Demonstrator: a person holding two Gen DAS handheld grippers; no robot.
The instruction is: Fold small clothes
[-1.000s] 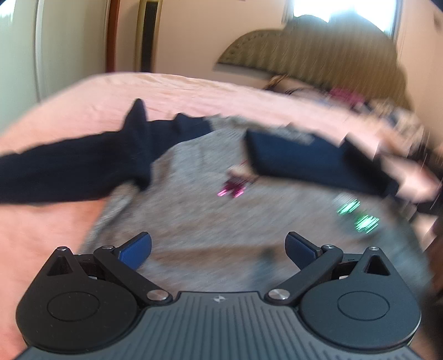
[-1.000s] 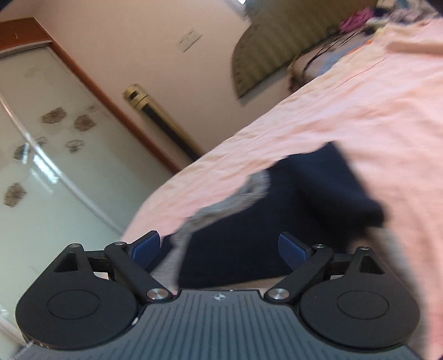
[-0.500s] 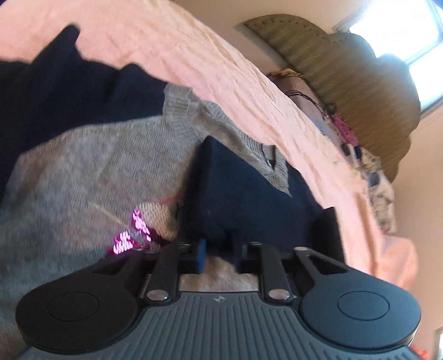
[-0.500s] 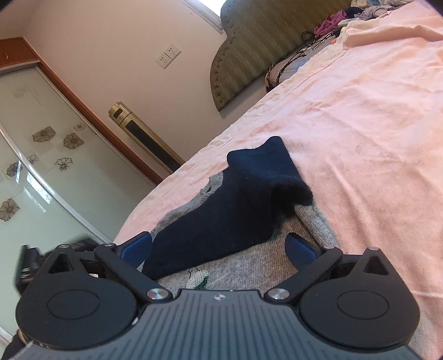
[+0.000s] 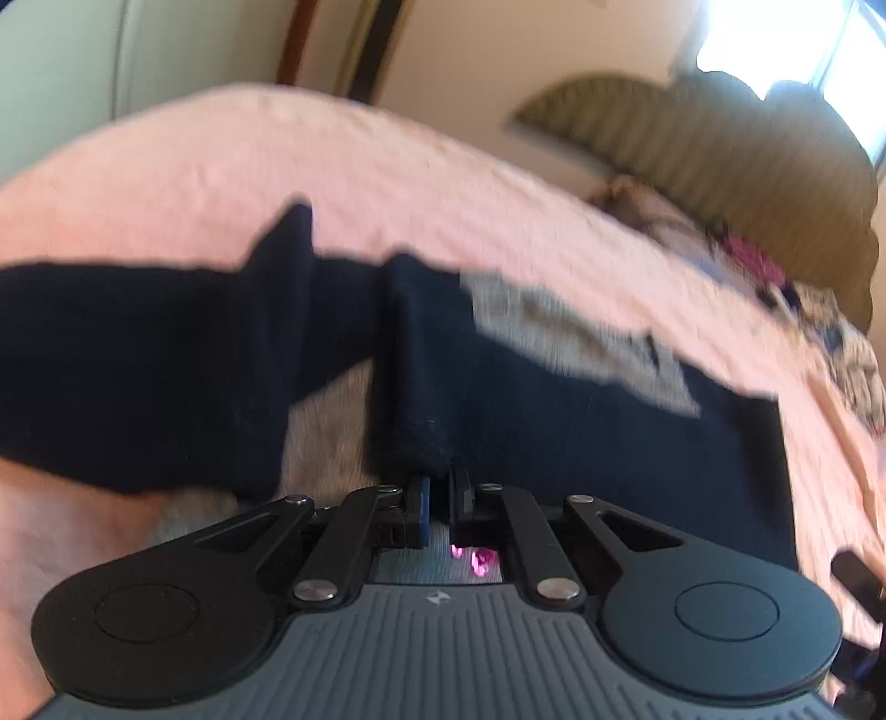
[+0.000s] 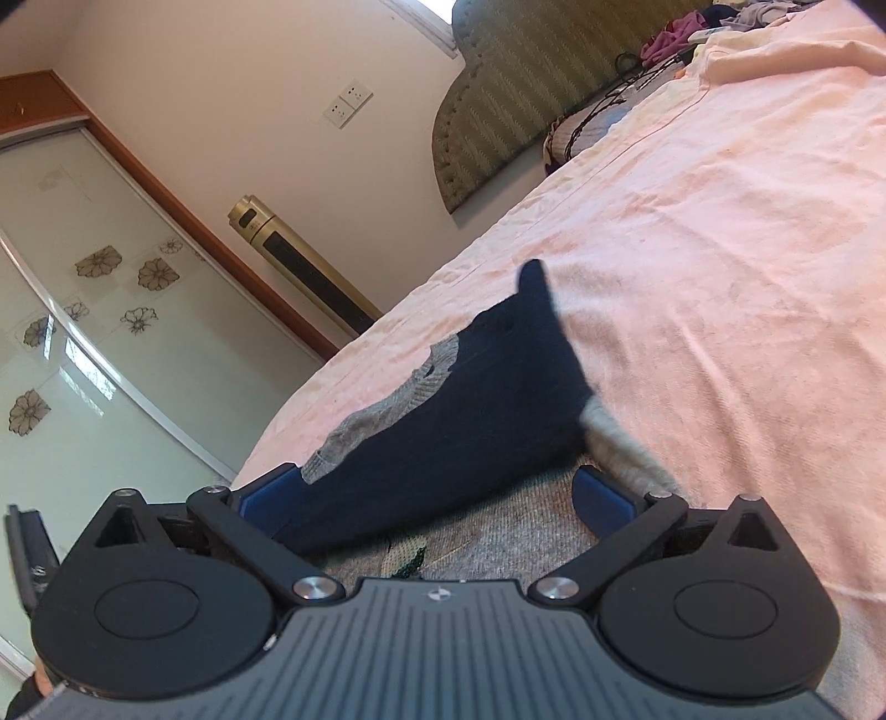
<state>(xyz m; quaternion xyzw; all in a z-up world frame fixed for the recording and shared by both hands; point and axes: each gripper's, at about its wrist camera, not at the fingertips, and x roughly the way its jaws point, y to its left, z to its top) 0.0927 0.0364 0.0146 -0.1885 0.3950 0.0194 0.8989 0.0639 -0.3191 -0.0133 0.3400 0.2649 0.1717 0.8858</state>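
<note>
A small grey knit sweater (image 5: 554, 327) with navy sleeves lies on a pink bedsheet (image 5: 277, 160). My left gripper (image 5: 438, 498) is shut on the navy sleeve (image 5: 421, 399), holding its end over the grey body. The other navy sleeve (image 5: 138, 354) stretches out to the left. In the right wrist view, my right gripper (image 6: 437, 498) is open just above the sweater's grey body (image 6: 498, 526), with a folded navy sleeve (image 6: 470, 421) lying between its blue pads. The left view is blurred.
An olive headboard (image 6: 531, 83) with a pile of clothes (image 6: 681, 27) stands at the bed's far end. A gold tower fan (image 6: 299, 260) and a glass wardrobe door (image 6: 83, 332) stand beside the bed. Pink sheet (image 6: 747, 249) spreads to the right.
My left gripper, shut on the navy sleeve half a second ago, has swung with it toward the other sleeve. My right gripper has stayed open and moved closer over the folded sleeve.
</note>
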